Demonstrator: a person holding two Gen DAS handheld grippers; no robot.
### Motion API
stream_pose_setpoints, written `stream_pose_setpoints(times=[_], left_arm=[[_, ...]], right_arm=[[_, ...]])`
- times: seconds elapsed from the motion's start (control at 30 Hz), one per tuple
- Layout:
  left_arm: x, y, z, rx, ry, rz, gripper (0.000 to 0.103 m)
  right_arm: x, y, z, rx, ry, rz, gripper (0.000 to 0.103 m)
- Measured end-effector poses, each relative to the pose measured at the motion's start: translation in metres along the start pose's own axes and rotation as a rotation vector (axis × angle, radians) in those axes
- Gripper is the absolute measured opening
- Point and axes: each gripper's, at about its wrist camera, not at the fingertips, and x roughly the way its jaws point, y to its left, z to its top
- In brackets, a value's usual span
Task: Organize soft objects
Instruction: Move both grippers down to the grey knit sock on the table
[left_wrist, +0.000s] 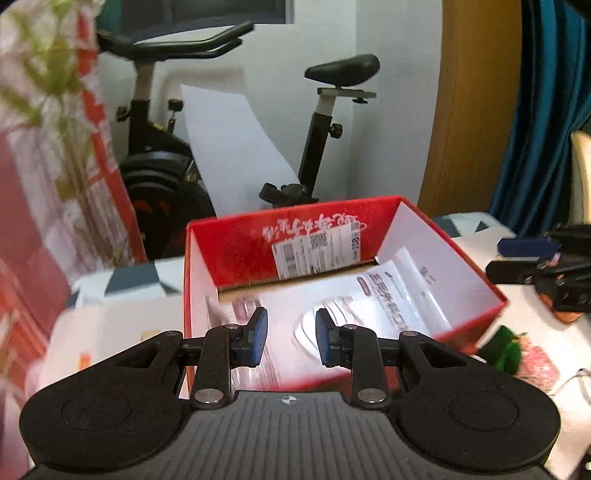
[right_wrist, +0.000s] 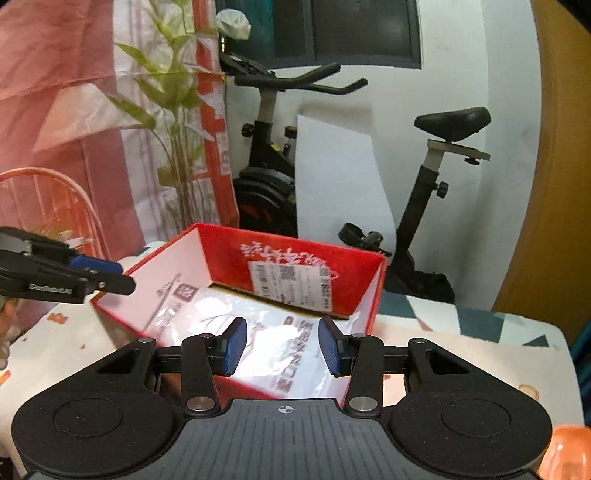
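Both tongs — left tongs (left_wrist: 287, 336), right tongs (right_wrist: 280, 346) — hang spread and empty above the red box (left_wrist: 476, 273); the plastic-wrapped packet (left_wrist: 369, 295) lies inside, beneath them — its slick film may slip a pinch.

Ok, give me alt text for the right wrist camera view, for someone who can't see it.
The right gripper, jaws apart and empty, hangs over an open red box holding a clear plastic packet. The left gripper pokes in at the left edge; an exercise bike stands behind.
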Motion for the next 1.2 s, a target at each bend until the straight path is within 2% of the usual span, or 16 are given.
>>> stream_pose_setpoints(times=[0.13,0.23,0.4,0.77,0.87,1.0,1.17,1.2], left_arm=[[-0.017,0.005,-0.034,-0.061,0.006,0.017,0.030],[-0.024,0.007,-0.056,-0.078,0.032,0.029,0.030],[-0.029,0.007,-0.093,-0.107,0.069,0.054,0.042],[-0.029,0.011,-0.142,-0.225,0.151,0.073,0.043],[-0.028,0.009,-0.150,-0.243,0.165,0.074,0.045],[-0.023,0.005,-0.158,-0.261,0.190,0.066,0.045],[-0.019,0.003,-0.165,-0.277,0.211,0.066,0.046],[-0.018,0.004,-0.166,-0.285,0.216,0.065,0.047]], right_arm=[[-0.015,0.012,-0.022,0.001,-0.019,0.017,0.040],[-0.020,0.016,-0.038,0.014,0.000,0.034,0.040],[-0.023,0.021,-0.068,0.018,0.065,0.052,0.040],[-0.024,0.030,-0.129,0.074,0.187,0.086,0.041],[-0.026,0.037,-0.140,0.063,0.213,0.108,0.050],[-0.026,0.045,-0.153,0.051,0.252,0.139,0.055],[-0.025,0.054,-0.159,-0.008,0.279,0.114,0.064],[-0.024,0.053,-0.159,-0.012,0.281,0.111,0.068]])
